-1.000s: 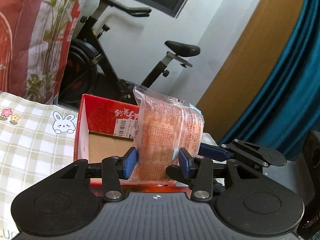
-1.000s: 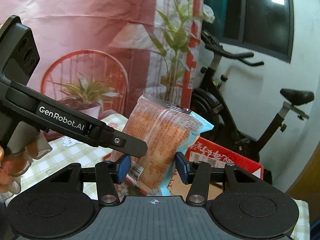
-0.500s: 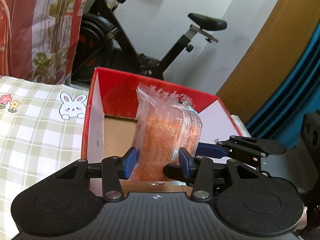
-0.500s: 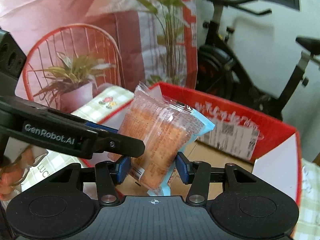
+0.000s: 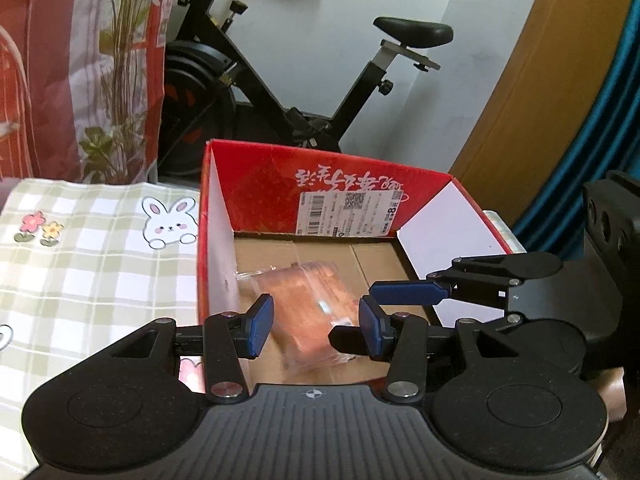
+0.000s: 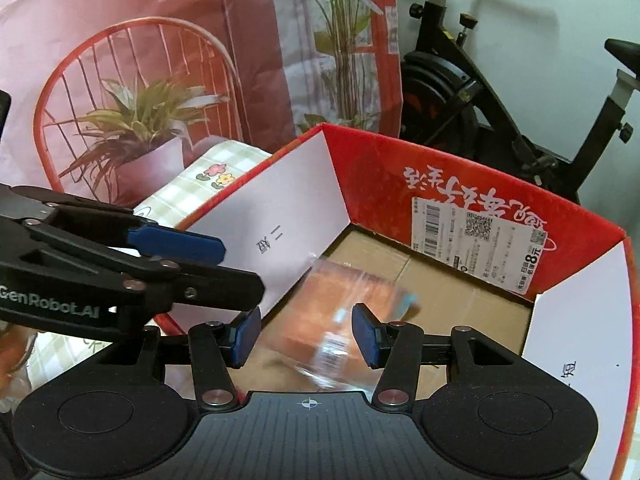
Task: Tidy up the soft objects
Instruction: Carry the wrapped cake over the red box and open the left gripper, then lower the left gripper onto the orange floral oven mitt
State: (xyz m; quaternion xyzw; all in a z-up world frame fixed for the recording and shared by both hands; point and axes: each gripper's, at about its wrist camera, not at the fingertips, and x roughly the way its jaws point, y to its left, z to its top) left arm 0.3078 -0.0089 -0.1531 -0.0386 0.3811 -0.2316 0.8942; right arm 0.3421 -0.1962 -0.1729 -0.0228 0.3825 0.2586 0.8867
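A red cardboard box (image 5: pixel 260 192) with white side flaps and a brown floor lies open below both grippers. In the left wrist view an orange snack packet (image 5: pixel 308 300) in clear wrap lies tilted and blurred on the box floor, below and between the blue pads of my left gripper (image 5: pixel 316 326), which do not press it. In the right wrist view a second orange packet (image 6: pixel 348 300) with a pale blue corner is blurred and loose under my right gripper (image 6: pixel 306 334), inside the box (image 6: pixel 380 184). Both grippers stand open. The right gripper's fingers (image 5: pixel 404 292) reach in beside my left.
A green checked cloth (image 5: pixel 80 260) with a rabbit print covers the table left of the box. Behind the box stand a black exercise bike (image 5: pixel 280 92) and a printed plant backdrop (image 6: pixel 140 80). A teal curtain (image 5: pixel 592 152) and a wooden panel (image 5: pixel 532 80) are on the right.
Both grippers came down over the box. The two packets, gripped upright before, have left the pads and now lie blurred and tilted low inside the box.
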